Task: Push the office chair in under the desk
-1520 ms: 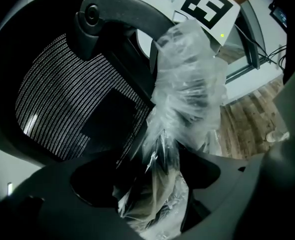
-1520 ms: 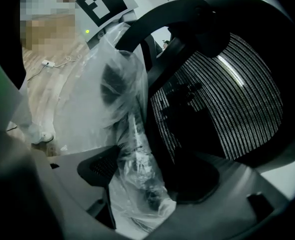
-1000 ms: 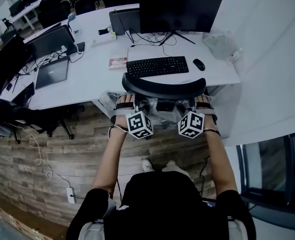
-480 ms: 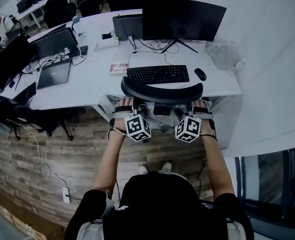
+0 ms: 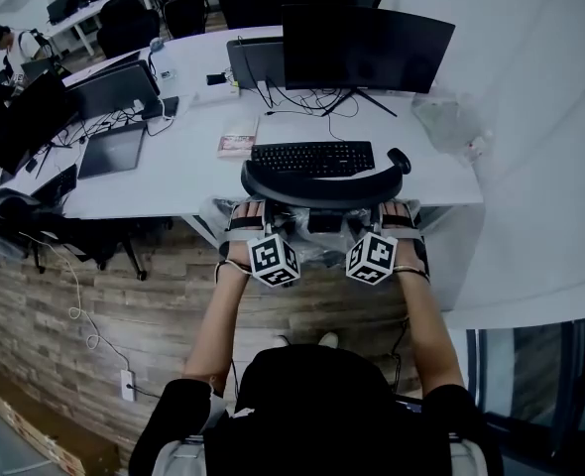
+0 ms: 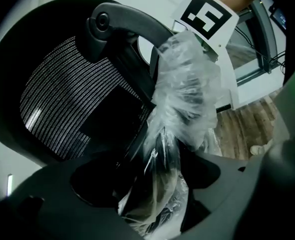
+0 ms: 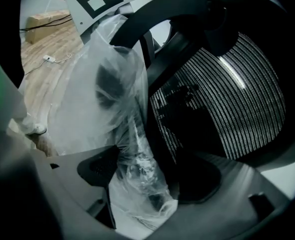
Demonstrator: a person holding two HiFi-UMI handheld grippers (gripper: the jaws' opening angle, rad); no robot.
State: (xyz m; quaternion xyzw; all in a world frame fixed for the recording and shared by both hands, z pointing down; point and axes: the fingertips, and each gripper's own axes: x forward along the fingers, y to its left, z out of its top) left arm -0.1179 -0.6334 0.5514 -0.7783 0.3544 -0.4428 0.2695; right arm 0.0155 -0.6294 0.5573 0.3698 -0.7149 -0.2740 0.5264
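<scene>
Plastic-wrapped office chair [image 5: 322,184] at desk [image 5: 174,172], left tool [image 6: 157,199] and right tool [image 7: 142,184] clamped on it

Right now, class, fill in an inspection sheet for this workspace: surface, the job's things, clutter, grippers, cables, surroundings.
Surface: white desk, bare near its front edge.
Job's things: chair, its top overlapping the desk's edge in the head view; plastic wrap hangs round its back frame.
Clutter: keyboard, mouse, monitor, laptop, book, plastic bag.
Grippers: left gripper and right gripper each closed on the chair's wrapped frame.
Cables: tangle under the monitor; one cable on the floor.
Surroundings: wood floor, white wall on the right, a person at far desks.
</scene>
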